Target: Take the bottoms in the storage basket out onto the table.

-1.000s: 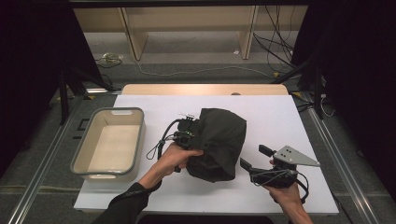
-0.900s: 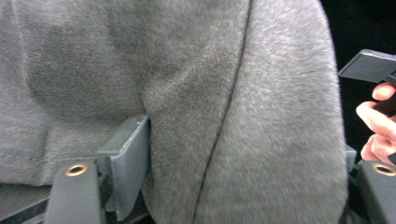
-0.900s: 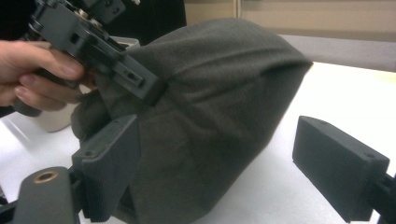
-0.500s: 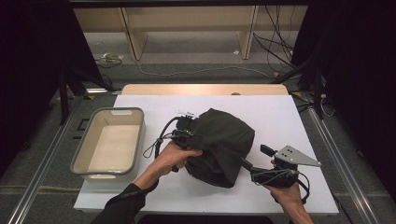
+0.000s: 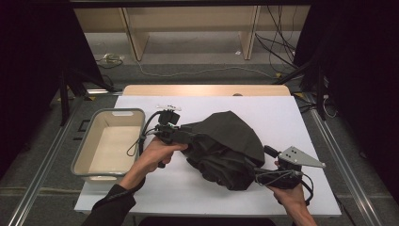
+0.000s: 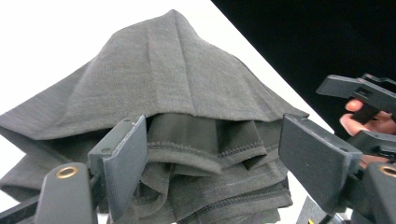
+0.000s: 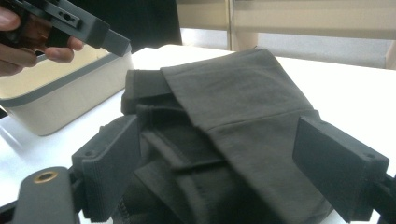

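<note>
A dark grey garment (image 5: 226,141) lies loosely folded in a heap on the white table (image 5: 291,117). My left gripper (image 5: 188,139) is at its left edge. In the left gripper view the stitched folds (image 6: 168,84) sit between the jaws of this gripper (image 6: 212,140), which have just been opening; the pads stand off the cloth. My right gripper (image 5: 261,165) is at the garment's lower right corner. Its jaws (image 7: 215,140) stand wide with the cloth (image 7: 233,93) between them and do not press on it.
A beige bin with a grey rim (image 5: 84,150) stands at the table's left, beside my left hand, and its wall (image 7: 56,98) shows in the right gripper view. Bare table lies behind and to the right of the garment. Cables and wooden legs are on the floor beyond.
The garment has spread to the right until its lower corner lies in the right gripper's jaws. My left gripper has risen a little and drawn slightly left. The right hand has stayed put.
</note>
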{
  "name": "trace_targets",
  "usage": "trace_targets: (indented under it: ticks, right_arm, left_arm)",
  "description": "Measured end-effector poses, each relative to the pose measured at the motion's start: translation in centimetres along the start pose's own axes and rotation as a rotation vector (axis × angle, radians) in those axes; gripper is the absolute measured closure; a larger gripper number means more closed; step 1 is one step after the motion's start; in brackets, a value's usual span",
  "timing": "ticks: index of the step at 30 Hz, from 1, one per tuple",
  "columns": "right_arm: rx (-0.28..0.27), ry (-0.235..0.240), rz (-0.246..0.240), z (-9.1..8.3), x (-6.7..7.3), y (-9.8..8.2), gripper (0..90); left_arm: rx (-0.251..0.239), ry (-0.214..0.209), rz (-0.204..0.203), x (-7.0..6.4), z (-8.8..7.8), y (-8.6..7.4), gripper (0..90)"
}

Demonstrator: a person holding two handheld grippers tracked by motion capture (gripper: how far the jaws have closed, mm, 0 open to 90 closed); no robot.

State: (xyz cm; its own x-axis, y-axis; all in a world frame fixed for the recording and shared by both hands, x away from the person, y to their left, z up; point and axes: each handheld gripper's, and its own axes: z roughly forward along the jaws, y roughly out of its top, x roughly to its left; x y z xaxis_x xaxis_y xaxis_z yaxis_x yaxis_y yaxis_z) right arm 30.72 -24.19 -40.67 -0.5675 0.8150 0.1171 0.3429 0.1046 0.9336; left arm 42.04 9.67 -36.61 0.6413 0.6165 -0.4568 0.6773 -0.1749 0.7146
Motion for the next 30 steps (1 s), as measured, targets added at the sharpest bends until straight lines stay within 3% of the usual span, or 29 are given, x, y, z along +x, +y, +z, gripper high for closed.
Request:
trace_targets:
  ticks: [5, 15, 21, 30]
  right_arm:
    - [0.005, -0.003, 0.004, 0.1, 0.0, 0.0, 16.0]
    - [0.013, 0.001, -0.002, 0.1, 0.0, -0.1, 16.0]
    - [0.017, 0.001, 0.001, 0.2, 0.0, -0.1, 16.0]
    - [0.018, 0.005, 0.002, 0.3, 0.0, -0.1, 15.9]
  left_arm:
    - [-0.012, 0.051, 0.017, 0.5, -0.9, 0.1, 21.1]
    - [-0.015, 0.110, 0.003, 1.8, -2.4, -0.1, 17.3]
    - [-0.021, 0.209, -0.009, 3.1, -3.5, -0.4, 14.8]
    - [-0.046, 0.267, -0.026, 4.9, -5.1, -0.6, 13.8]
